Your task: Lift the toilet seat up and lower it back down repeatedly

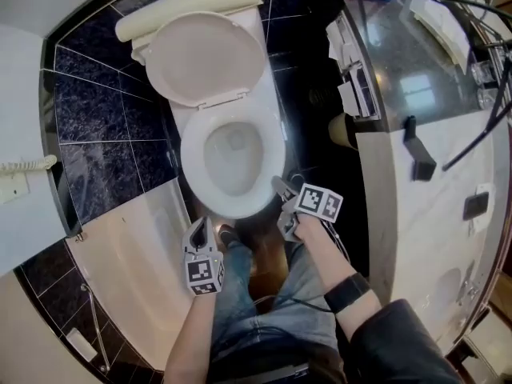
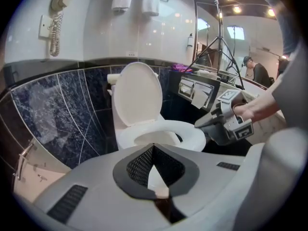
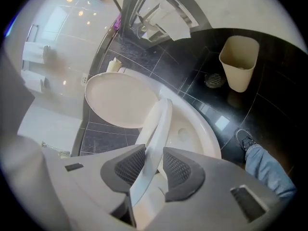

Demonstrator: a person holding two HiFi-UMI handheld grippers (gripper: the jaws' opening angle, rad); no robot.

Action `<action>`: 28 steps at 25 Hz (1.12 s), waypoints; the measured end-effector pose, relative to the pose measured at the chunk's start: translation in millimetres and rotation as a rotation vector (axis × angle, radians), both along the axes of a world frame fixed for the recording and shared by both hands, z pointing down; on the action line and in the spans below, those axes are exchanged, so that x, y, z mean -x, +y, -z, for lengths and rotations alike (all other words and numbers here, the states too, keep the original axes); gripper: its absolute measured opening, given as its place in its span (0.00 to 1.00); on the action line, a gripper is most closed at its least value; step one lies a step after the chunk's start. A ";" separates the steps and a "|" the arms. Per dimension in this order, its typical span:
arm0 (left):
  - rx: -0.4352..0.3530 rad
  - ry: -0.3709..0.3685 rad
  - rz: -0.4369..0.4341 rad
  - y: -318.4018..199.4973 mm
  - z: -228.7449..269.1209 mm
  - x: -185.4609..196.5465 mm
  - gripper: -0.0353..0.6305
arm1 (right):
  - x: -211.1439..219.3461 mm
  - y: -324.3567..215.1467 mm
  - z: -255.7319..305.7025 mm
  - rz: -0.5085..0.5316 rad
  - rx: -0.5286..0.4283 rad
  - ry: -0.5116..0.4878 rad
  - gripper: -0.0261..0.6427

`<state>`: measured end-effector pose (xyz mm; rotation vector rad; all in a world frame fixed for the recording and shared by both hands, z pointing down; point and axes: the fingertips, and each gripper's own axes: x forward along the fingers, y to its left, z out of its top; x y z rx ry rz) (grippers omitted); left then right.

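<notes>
A white toilet stands against dark tiles, its lid [image 1: 204, 54] upright against the tank. My right gripper [image 1: 282, 189] is shut on the front right edge of the toilet seat [image 1: 192, 146]. In the right gripper view the seat [image 3: 156, 124] runs edge-on between the black pads of the right gripper [image 3: 149, 153], tilted up off the bowl rim [image 3: 202, 129]. My left gripper [image 1: 200, 224] hovers just in front of the bowl, touching nothing. In the left gripper view the left gripper [image 2: 154, 148] has its pad tips together and nothing between them; the right gripper [image 2: 199, 125] shows at the seat [image 2: 190, 131].
A beige waste bin [image 3: 239, 61] stands on the dark floor right of the toilet, below a glossy vanity counter [image 1: 416, 70]. A bathtub [image 1: 136, 270] lies to the left, with a wall phone [image 1: 20, 174] above it. The person's shoe [image 3: 245, 141] is near the bowl's front.
</notes>
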<state>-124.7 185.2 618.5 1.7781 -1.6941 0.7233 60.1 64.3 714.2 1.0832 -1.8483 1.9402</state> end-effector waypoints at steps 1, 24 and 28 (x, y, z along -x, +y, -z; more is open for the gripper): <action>0.018 0.008 0.015 5.5 -2.4 0.5 0.05 | 2.4 -5.3 8.6 0.002 -0.007 -0.001 0.26; -0.064 0.147 0.213 -135.4 46.7 3.3 0.05 | 43.5 -107.1 111.2 0.027 -0.029 -0.067 0.29; -0.080 0.147 0.235 -152.9 58.0 12.3 0.05 | 49.1 -120.8 124.8 0.057 -0.054 -0.071 0.29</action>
